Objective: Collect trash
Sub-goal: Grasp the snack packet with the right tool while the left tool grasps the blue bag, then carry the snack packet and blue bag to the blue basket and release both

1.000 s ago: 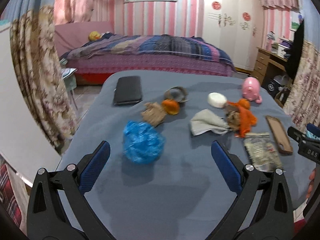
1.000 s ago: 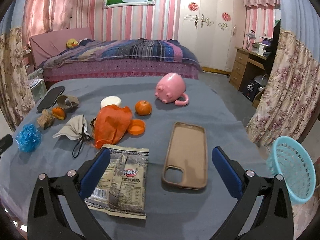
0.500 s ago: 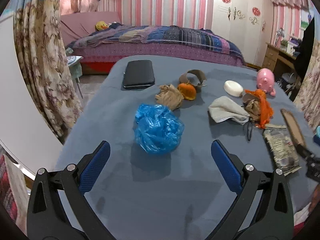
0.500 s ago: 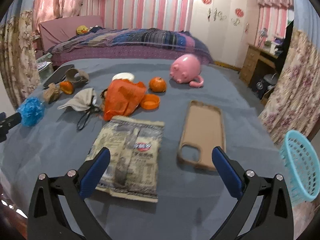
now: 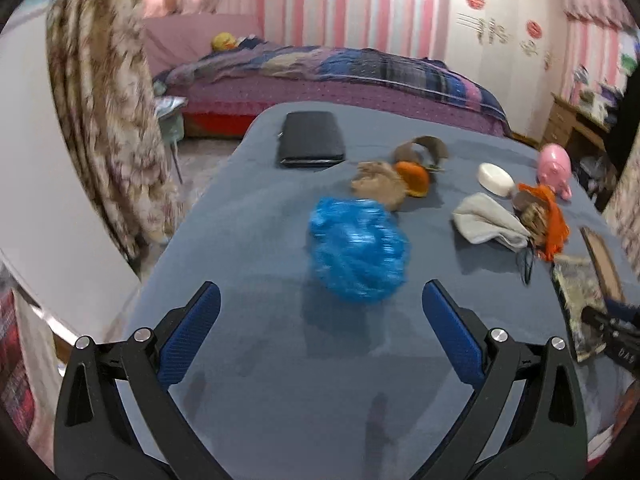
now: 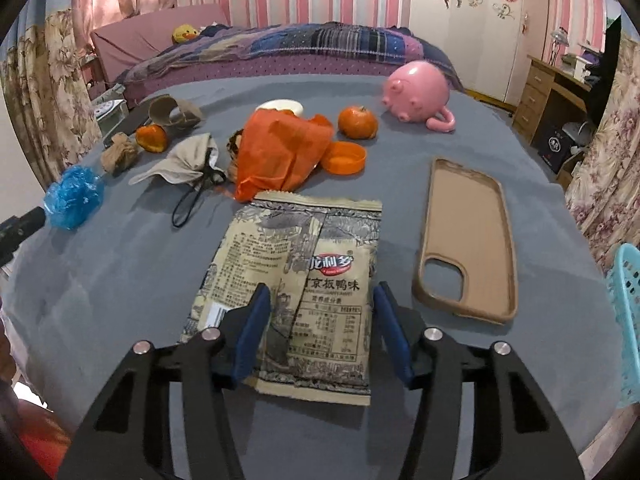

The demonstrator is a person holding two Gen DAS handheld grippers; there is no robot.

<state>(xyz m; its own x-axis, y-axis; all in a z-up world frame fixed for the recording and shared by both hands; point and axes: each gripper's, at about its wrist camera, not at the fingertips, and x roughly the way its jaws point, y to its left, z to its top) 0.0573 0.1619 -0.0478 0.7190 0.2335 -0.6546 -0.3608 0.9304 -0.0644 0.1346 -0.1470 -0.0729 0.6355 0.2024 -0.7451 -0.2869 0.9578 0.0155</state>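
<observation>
Nothing binned yet: right gripper [image 6: 318, 320] half-closed astride snack wrapper [image 6: 296, 284]; left gripper [image 5: 320, 332] spread short of blue bag [image 5: 358, 248]; basket [image 6: 626, 320] right of wrapper.

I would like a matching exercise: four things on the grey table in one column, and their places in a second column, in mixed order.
Things:
1. snack wrapper
2. blue plastic bag
3. phone case
4. pink pig

Places:
a. far side, near the bed
b. between the right gripper fingers
c. ahead of the open left gripper
d. right of the wrapper

Pairs: 1-b, 2-c, 3-d, 4-a
</observation>
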